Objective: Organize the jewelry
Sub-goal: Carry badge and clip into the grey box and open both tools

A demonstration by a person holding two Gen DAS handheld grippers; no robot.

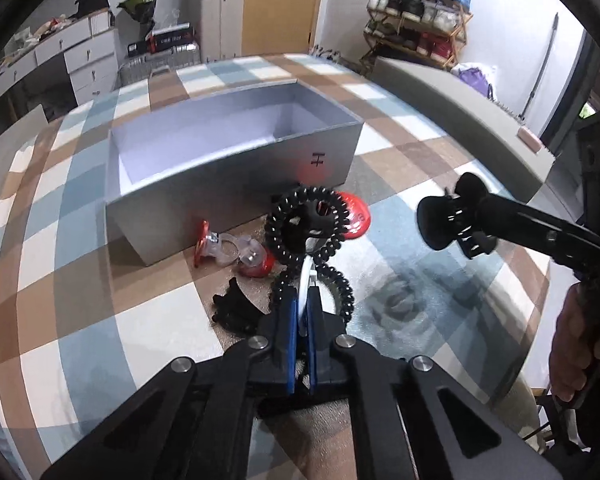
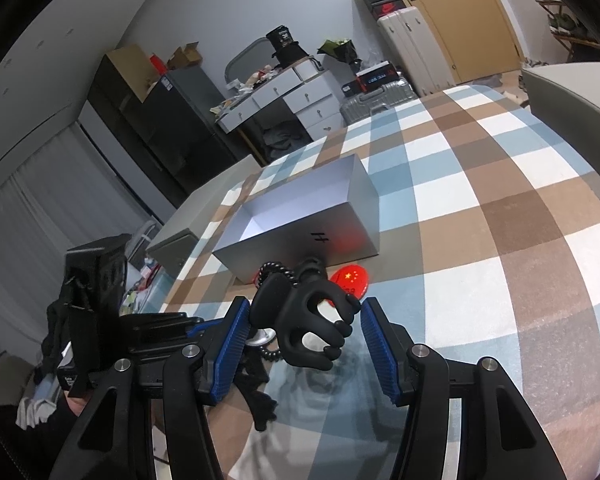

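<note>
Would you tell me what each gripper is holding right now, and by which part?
Left gripper pinches a white ring by its near edge. Right gripper: black claw clip sits between open pads; hold uncertain.

Wooden door [image 1: 284, 4], white drawers [image 2: 296, 96], perhaps curtains [image 2: 40, 220].

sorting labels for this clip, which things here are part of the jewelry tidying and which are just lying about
Part of the job:
grey box
black claw clip
coil ties
white ring
red badge
clear rings

Lying about:
suitcases
shoe rack
drawers
</note>
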